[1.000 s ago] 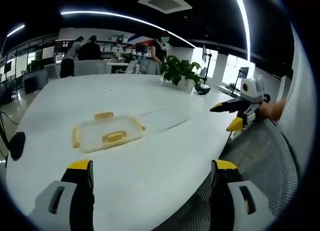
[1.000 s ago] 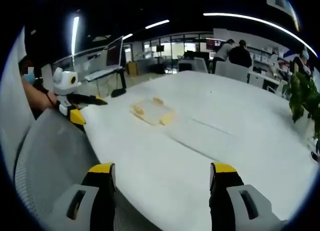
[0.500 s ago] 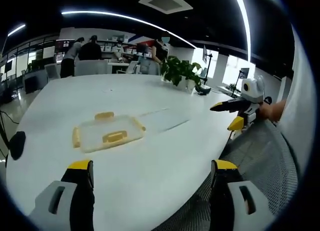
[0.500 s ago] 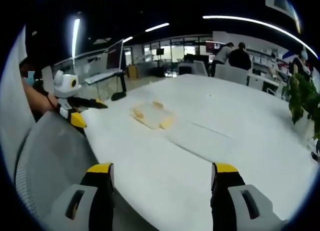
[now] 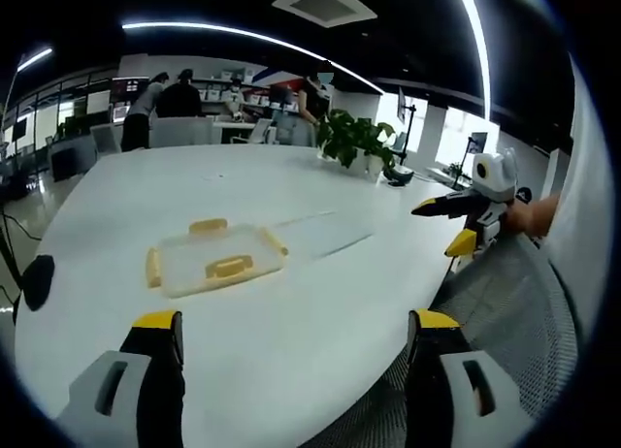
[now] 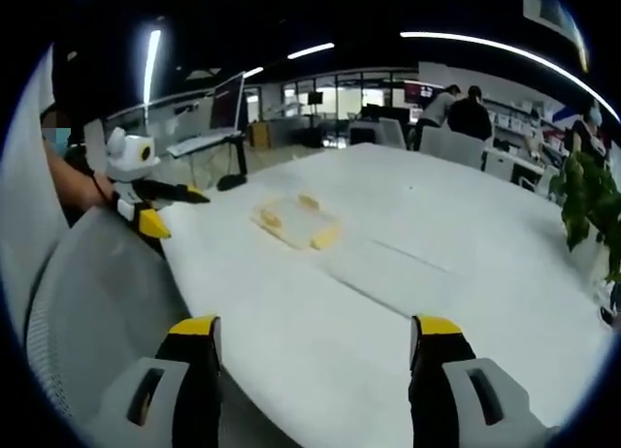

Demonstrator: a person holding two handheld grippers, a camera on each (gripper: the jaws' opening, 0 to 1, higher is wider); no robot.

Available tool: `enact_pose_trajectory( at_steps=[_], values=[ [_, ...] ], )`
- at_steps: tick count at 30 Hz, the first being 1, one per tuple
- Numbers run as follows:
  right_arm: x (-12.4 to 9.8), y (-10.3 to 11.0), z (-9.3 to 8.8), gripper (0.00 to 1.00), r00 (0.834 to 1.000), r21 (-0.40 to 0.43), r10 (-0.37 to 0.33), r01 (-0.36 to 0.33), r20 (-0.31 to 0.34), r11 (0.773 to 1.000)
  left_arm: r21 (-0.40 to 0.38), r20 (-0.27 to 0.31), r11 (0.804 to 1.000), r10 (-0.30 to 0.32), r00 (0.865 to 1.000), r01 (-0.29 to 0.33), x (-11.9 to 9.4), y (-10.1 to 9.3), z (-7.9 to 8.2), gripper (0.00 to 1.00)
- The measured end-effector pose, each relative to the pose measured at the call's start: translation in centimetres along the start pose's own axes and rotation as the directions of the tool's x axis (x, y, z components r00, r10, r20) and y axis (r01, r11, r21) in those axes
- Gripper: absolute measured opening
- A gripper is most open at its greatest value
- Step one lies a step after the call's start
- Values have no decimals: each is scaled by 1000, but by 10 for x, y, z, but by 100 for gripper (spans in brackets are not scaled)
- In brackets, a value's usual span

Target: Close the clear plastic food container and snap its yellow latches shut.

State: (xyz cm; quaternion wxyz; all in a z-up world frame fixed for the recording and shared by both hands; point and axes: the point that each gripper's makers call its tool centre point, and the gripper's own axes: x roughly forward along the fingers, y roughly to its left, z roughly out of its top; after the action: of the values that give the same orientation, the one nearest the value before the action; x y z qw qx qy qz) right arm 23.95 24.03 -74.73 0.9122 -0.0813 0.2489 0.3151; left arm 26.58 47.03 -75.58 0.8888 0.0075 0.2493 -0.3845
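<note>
The clear plastic container (image 5: pixel 215 261) lies flat on the white table (image 5: pixel 291 351), left of middle in the left gripper view, with yellow latches sticking out at its sides and one on top. I cannot tell whether its latches are snapped. In the right gripper view the container (image 6: pixel 294 223) sits far out on the table (image 6: pixel 388 312). My left gripper (image 5: pixel 294 322) is open over the table's near part, well short of the container. My right gripper (image 6: pixel 315 327) is open too, empty, near the table edge. Each gripper is also seen from the other: right gripper (image 5: pixel 454 221), left gripper (image 6: pixel 160 208), both held in hands.
A grey mesh chair back (image 5: pixel 514 303) (image 6: pixel 87 303) stands against the table's near edge. A potted plant (image 5: pixel 352 138) (image 6: pixel 587 201) stands at the far side. A black object (image 5: pixel 35 279) lies by the left edge. People (image 5: pixel 160 99) stand at desks behind.
Both views have shifted only slightly with the hands. The container has not moved and both grippers stay open.
</note>
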Motion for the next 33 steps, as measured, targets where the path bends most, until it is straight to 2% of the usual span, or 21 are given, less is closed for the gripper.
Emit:
enact_pose_trajectory(
  at_steps=[5, 13, 17, 25, 33],
  values=[
    [1, 2, 7, 80, 1000, -21, 12, -12, 11, 1000, -10, 1, 1000, -10, 1000, 10, 0, 0, 4, 97],
    [5, -3, 17, 80, 999, -24, 18, -17, 28, 1000, -26, 71, 1000, -3, 997, 4, -2, 10, 21, 97],
    [9, -8, 19, 80, 1000, -37, 18, -17, 23, 999, 4, 63, 1000, 3, 998, -3, 1, 14, 22, 97],
    [21, -15, 35, 81, 999, -51, 23, -20, 47, 999, 8, 68, 1000, 6, 998, -7, 6, 26, 28, 97],
    [40, -11, 46, 81, 997, -86, 67, -63, 42, 994, 30, 54, 1000, 2, 999, -4, 12, 33, 29, 97]
  ],
)
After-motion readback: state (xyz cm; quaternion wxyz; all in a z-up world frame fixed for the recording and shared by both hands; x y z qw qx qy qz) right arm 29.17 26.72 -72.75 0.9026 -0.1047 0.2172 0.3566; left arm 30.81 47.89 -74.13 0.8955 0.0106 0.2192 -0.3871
